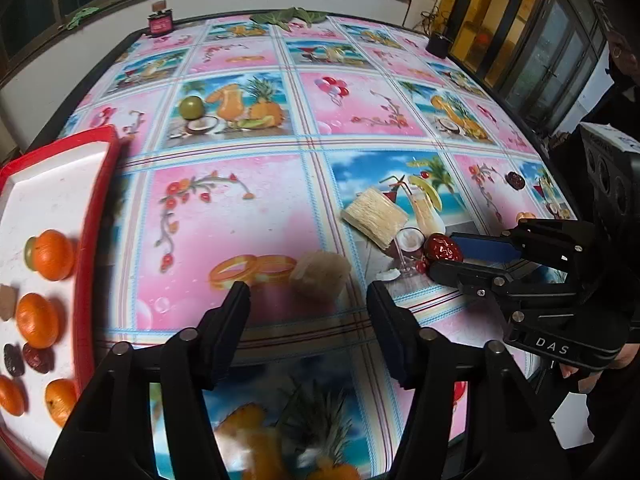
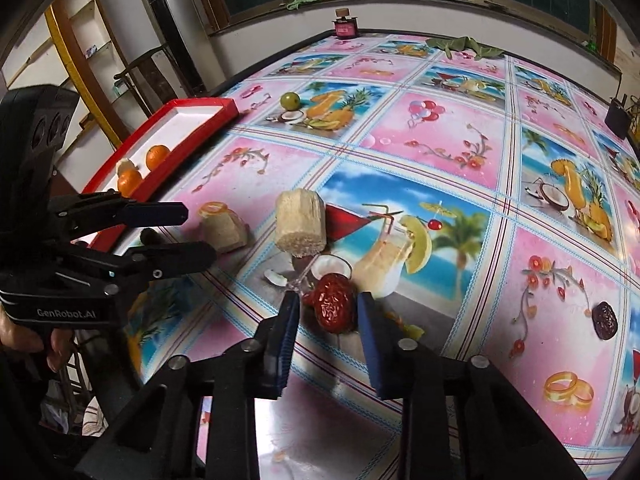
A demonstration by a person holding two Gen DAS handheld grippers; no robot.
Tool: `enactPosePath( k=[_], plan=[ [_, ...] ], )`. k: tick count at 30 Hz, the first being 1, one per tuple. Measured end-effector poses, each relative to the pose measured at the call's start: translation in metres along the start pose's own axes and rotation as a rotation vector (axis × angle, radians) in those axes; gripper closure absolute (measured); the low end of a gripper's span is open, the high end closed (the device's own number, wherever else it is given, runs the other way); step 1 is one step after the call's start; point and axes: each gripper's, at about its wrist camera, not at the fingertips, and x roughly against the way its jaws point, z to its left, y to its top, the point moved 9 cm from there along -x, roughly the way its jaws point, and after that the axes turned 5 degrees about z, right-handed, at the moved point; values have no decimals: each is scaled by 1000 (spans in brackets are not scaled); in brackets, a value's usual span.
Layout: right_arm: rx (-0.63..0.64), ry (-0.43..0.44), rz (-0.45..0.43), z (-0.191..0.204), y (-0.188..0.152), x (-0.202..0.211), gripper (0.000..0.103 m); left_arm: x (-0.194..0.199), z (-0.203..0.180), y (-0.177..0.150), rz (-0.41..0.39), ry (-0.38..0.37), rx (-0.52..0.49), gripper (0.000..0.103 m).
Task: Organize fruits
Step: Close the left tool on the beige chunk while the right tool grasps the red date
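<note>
A red-rimmed white tray (image 1: 96,216) at the left holds several oranges (image 1: 52,254) and dark dates (image 1: 38,357); it also shows in the right wrist view (image 2: 160,168). My left gripper (image 1: 308,294) is open, just short of a pale sugarcane chunk (image 1: 320,276), which the right wrist view (image 2: 224,230) also shows. My right gripper (image 2: 328,300) is open with its jaws on either side of a red date (image 2: 334,306) on the table, also seen in the left wrist view (image 1: 442,248). A second sugarcane piece (image 2: 300,222) lies just beyond it.
A green fruit (image 1: 191,107) sits far on the patterned tablecloth. A dark date (image 2: 605,319) lies to the right. A pink jar (image 2: 346,26), green leaves (image 1: 290,16) and a black cup (image 1: 439,45) stand at the far edge.
</note>
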Motion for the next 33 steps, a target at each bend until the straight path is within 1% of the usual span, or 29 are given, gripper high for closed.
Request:
enactPosePath(
  k=[7,8,9,12,16,21,33],
  plan=[
    [0,3,-6,-1,-1,-1,77,-14,-8,6,20,-1,-24,48],
    [1,2,-5,-1,0,-2,77,-15,-10,7,19,0,-29,50],
    [5,0,-4,0,0,-2,77,-16,-10,8,18,2,-33,58],
    [12,-6,-3,1,1,-3,78,-16,-10,11,11,16,-39,72],
    [12,-18,-5,1,2,-4,81,-15,-10,8,6,12,-45,72],
    [10,-28,-10,1,2,-3,81,-11,-9,5,-3,9,-42,72],
    [27,-7,-33,17,6,8,81,7,14,-6,-32,10,24,72]
  ],
)
